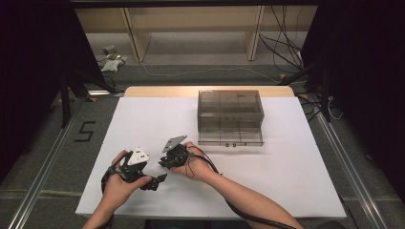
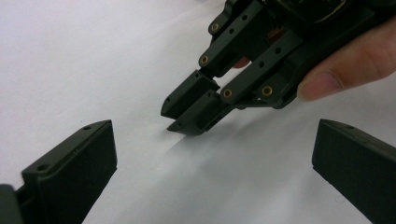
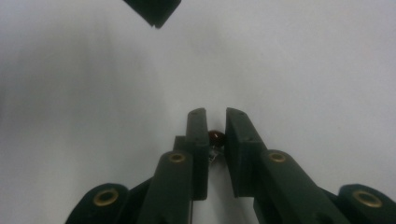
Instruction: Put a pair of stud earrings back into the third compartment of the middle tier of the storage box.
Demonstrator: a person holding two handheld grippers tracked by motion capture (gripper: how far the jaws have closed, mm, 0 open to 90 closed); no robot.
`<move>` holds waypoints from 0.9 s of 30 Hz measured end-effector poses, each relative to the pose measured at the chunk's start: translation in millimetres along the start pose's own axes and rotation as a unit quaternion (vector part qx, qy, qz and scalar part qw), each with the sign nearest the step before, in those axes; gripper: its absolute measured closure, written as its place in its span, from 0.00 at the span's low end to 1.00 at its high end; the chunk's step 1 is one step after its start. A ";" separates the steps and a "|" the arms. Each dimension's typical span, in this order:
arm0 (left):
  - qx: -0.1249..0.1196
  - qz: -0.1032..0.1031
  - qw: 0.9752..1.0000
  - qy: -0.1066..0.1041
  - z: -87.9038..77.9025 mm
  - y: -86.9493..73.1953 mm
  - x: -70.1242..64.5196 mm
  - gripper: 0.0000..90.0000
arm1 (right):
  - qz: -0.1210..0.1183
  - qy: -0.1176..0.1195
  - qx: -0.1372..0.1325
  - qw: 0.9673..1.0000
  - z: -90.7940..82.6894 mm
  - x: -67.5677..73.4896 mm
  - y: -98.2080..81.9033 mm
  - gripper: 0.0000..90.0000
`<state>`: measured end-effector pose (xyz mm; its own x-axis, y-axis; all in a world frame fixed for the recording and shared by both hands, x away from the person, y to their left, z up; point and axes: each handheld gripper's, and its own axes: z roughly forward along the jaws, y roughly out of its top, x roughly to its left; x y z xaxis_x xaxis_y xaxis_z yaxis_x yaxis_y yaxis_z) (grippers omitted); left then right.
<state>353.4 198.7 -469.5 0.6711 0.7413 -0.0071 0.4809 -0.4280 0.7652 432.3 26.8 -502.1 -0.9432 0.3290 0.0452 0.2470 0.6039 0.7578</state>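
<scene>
Now the right gripper (image 3: 215, 122) has its jaws nearly together, pinching a small dark red bead (image 3: 217, 136) between the pads, low on the white table (image 1: 267, 167). Left gripper (image 2: 215, 154) sits at about eight o'clock from it in the high view, jaws spread wide, nothing between them. Smoky plastic box (image 1: 230, 116) stands well apart, at about one o'clock from both hands.

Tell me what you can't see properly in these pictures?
- Small brown thing between the right hand-held gripper jaws, right gripper view: mostly hidden by them, too small to identify.
- Clear box, high view: contents too small and murky.
- Left hand-held gripper, left gripper view: jaws cut off by the edges.
</scene>
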 end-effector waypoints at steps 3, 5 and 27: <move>-0.001 0.001 1.000 0.001 -0.6 0.1 0.7 0.00 | 0.000 -0.005 -0.015 1.000 -5.6 -2.0 2.5 0.90; -0.003 -0.001 1.000 0.003 -1.0 0.3 0.9 0.00 | 0.000 -0.009 -0.018 1.000 -10.7 -4.3 4.0 0.90; 0.000 -0.001 1.000 0.004 -0.2 0.0 0.6 0.00 | 0.004 -0.043 -0.059 0.997 -63.6 -17.7 1.8 0.90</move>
<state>353.7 199.3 -469.3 0.6653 0.7466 -0.0032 0.4822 -0.4264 0.7653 435.4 -24.2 -460.2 -0.9178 0.3970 -0.0013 0.2211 0.5138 0.8289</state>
